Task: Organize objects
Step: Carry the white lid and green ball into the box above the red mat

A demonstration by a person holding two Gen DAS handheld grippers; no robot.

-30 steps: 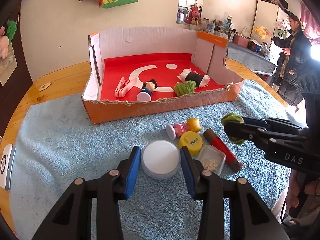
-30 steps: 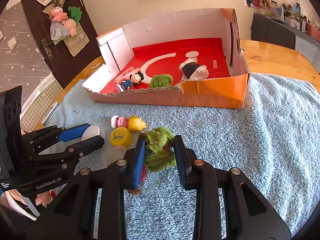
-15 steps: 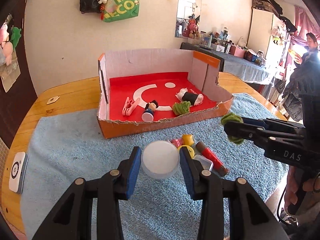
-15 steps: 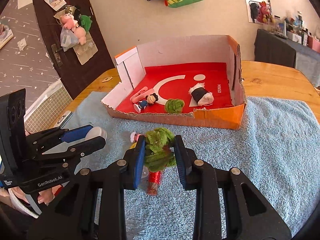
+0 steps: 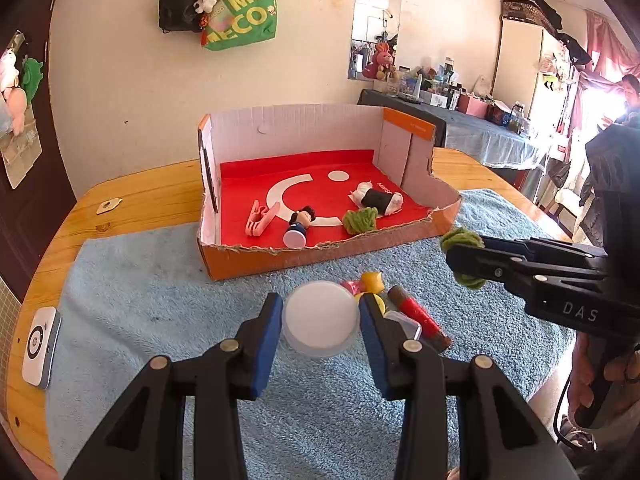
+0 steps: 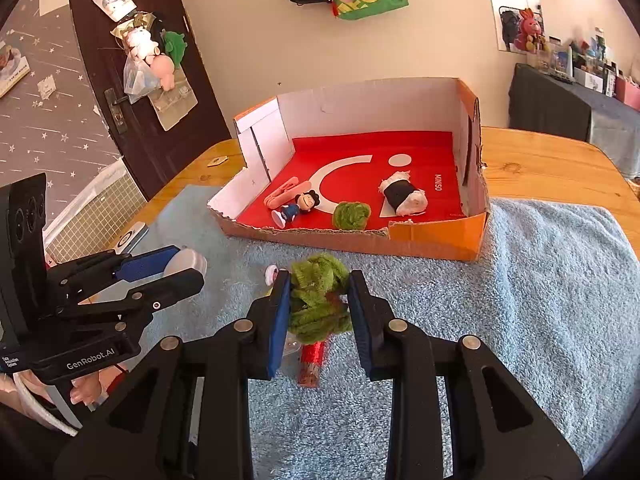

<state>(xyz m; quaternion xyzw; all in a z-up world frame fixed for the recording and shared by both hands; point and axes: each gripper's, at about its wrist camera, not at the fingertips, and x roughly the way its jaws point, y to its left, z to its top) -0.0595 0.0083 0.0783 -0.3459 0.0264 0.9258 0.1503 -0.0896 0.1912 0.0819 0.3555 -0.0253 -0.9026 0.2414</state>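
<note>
My left gripper (image 5: pixel 320 316) is shut on a round white lid (image 5: pixel 320 318), held above the blue towel (image 5: pixel 160 300). My right gripper (image 6: pixel 318 304) is shut on a green yarn ball (image 6: pixel 318 300), also lifted off the towel. From the left wrist view the right gripper (image 5: pixel 460 254) shows at the right with the yarn ball (image 5: pixel 462 238) in it. The open cardboard box (image 5: pixel 320 248) with a red floor stands beyond, holding a pink clip (image 5: pixel 260 216), a small doll (image 5: pixel 298 226), another green yarn ball (image 5: pixel 360 220) and a black-and-white roll (image 5: pixel 378 198).
On the towel below the grippers lie a red tube (image 5: pixel 418 316), a yellow toy (image 5: pixel 372 280), a pink figure (image 5: pixel 350 286) and a small clear box (image 5: pixel 404 322). A white device (image 5: pixel 40 346) lies at the table's left edge. A person (image 5: pixel 630 96) stands far right.
Both grippers have risen off the towel with the white lid and the green yarn ball in them. The loose toys and the box now sit lower and farther in both views.
</note>
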